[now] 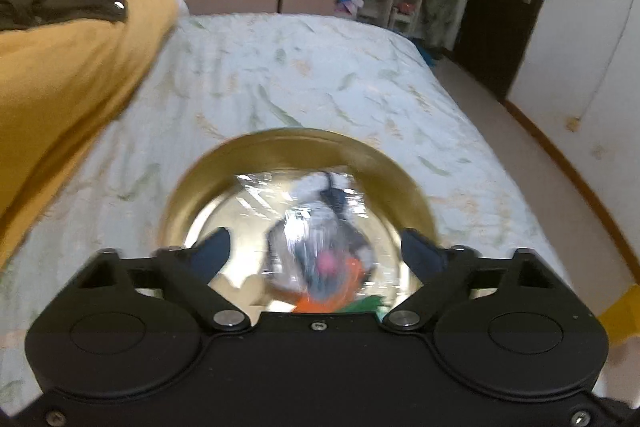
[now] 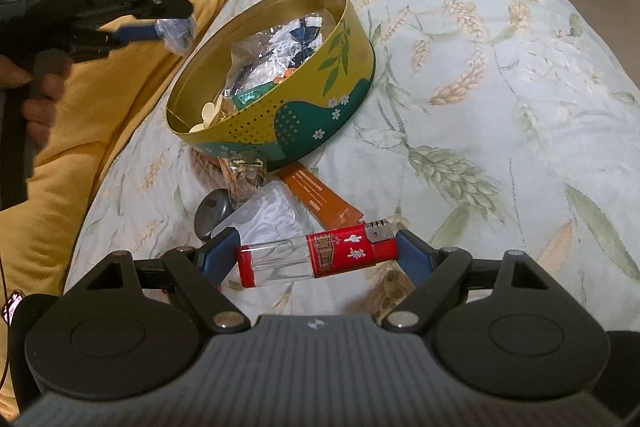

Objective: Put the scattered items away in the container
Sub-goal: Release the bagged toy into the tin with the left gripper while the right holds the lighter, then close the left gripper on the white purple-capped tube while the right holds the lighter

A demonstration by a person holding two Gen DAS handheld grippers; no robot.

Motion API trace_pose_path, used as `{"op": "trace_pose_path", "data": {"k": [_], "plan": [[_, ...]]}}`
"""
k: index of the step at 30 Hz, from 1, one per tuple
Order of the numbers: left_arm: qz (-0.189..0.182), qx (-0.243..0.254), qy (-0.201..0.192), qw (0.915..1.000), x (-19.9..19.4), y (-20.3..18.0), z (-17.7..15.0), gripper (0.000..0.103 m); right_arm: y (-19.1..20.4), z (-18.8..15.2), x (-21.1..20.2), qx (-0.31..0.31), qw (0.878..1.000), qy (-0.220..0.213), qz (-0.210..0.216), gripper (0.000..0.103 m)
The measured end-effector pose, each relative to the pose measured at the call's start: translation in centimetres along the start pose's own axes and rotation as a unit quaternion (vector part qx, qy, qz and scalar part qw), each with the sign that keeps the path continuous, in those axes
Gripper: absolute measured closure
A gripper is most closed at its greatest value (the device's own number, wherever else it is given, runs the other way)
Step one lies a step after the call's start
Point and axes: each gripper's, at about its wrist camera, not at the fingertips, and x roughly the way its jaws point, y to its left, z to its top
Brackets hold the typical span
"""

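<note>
A round yellow-and-green tin (image 2: 320,99) stands on the bed with clear wrappers and small items inside it. In the left wrist view my left gripper (image 1: 316,251) hangs over the tin's gold rim (image 1: 304,139), jaws wide apart. A blurred clear packet (image 1: 316,243) lies between them, clear of both pads. From the right wrist view the left gripper (image 2: 168,21) is at the tin's left with a clear packet (image 2: 178,35) at its tips. My right gripper (image 2: 318,255) is shut on a red lighter (image 2: 320,255), held end to end between the pads, near the tin's front.
Between the tin and the lighter lie an orange sachet (image 2: 320,195), a clear box of white pieces (image 2: 276,215), a grey oval object (image 2: 210,213) and a small packet (image 2: 244,175). A yellow blanket (image 2: 100,99) borders the left. The bed drops to the floor (image 1: 540,147) on the right.
</note>
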Motion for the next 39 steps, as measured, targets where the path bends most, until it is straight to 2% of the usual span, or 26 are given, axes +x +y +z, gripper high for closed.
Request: {"op": "trace_pose_path", "data": {"k": [4, 9, 12, 15, 21, 29, 39], "plan": [[-0.024, 0.006, 0.029, 0.9993, -0.3, 2.1, -2.0, 0.010, -0.2, 0.0, -0.2, 0.005, 1.000, -0.006, 0.004, 0.019], [-0.039, -0.030, 0.058, 0.9971, -0.8, 6.1, -4.3, 0.009, -0.6, 0.2, -0.2, 0.019, 1.000, -0.012, 0.001, 0.019], [-0.043, -0.045, 0.077, 0.9951, -1.2, 7.7, -5.5, 0.009, -0.6, 0.2, -0.3, 0.021, 1.000, -0.015, 0.002, 0.019], [-0.036, -0.038, 0.096, 0.9940, -1.4, 8.3, -6.8, 0.009, -0.6, 0.2, -0.3, 0.022, 1.000, -0.016, 0.001, 0.019], [-0.031, -0.035, 0.157, 0.9865, -1.7, 7.7, -10.3, 0.009, -0.7, 0.3, -0.3, 0.024, 1.000, -0.017, 0.002, 0.019], [-0.059, -0.042, 0.248, 0.9661, -2.2, 5.4, -15.3, 0.010, -0.7, 0.3, -0.4, 0.026, 0.999, -0.019, 0.007, 0.019], [-0.064, -0.017, 0.294, 0.9535, -1.1, 2.8, -17.3, 0.010, -1.0, 0.4, -0.6, 0.032, 0.999, -0.028, 0.015, 0.019]]}}
